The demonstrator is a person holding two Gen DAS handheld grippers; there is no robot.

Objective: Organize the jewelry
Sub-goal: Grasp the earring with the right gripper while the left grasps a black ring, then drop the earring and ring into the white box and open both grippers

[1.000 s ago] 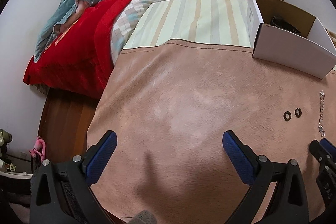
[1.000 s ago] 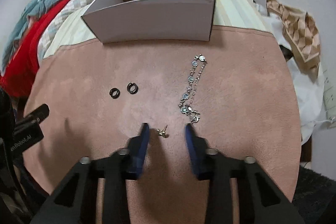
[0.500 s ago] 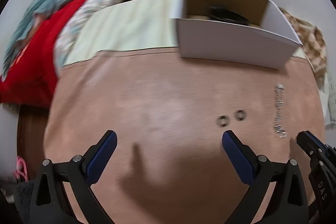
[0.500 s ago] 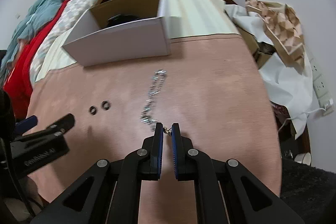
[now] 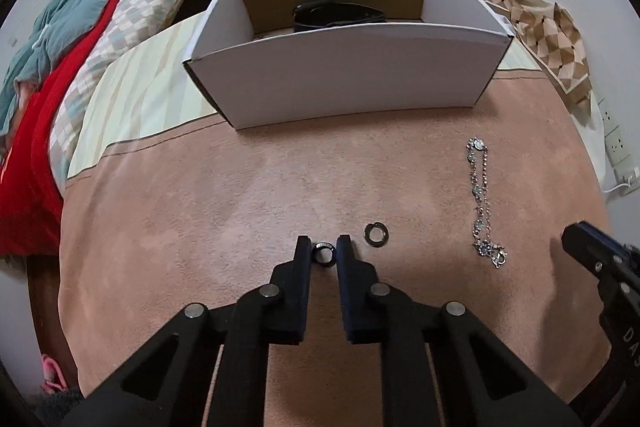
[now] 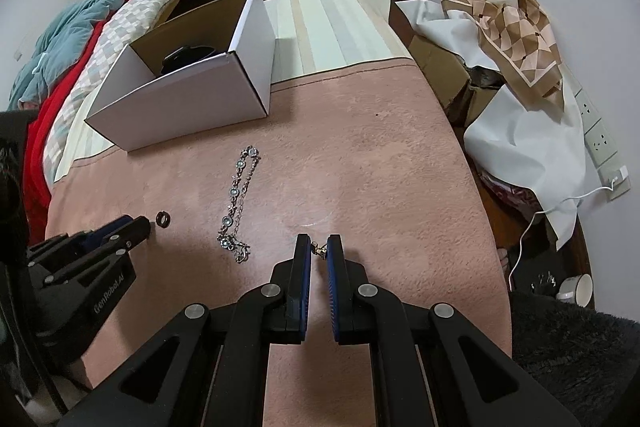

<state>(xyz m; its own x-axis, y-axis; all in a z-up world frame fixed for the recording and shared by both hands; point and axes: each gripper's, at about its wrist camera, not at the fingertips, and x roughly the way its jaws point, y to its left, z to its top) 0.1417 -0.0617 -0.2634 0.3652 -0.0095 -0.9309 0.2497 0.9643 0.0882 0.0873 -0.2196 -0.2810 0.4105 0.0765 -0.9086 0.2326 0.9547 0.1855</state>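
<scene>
My left gripper [image 5: 324,251] is shut on a black ring [image 5: 323,253] just above the pink cloth. A second black ring [image 5: 375,234] lies to its right, also in the right wrist view [image 6: 163,218]. A silver bracelet with pale stones [image 5: 481,195] lies stretched out further right, and left of my right gripper [image 6: 236,199]. My right gripper [image 6: 319,251] is shut on a small gold earring [image 6: 319,250]. A white cardboard box [image 5: 344,75], open on top, stands at the back with a dark item [image 5: 336,13] inside.
The pink cloth [image 6: 380,167] covers a round table. A bed with red and teal bedding [image 5: 60,59] is to the left. White sheeting and a patterned cloth [image 6: 516,31] are piled to the right, with wall sockets [image 6: 600,143] and a cable.
My left gripper swung right to the rings and closed on the left one. My right gripper closed on the earring and lifted it to the right of the bracelet.
</scene>
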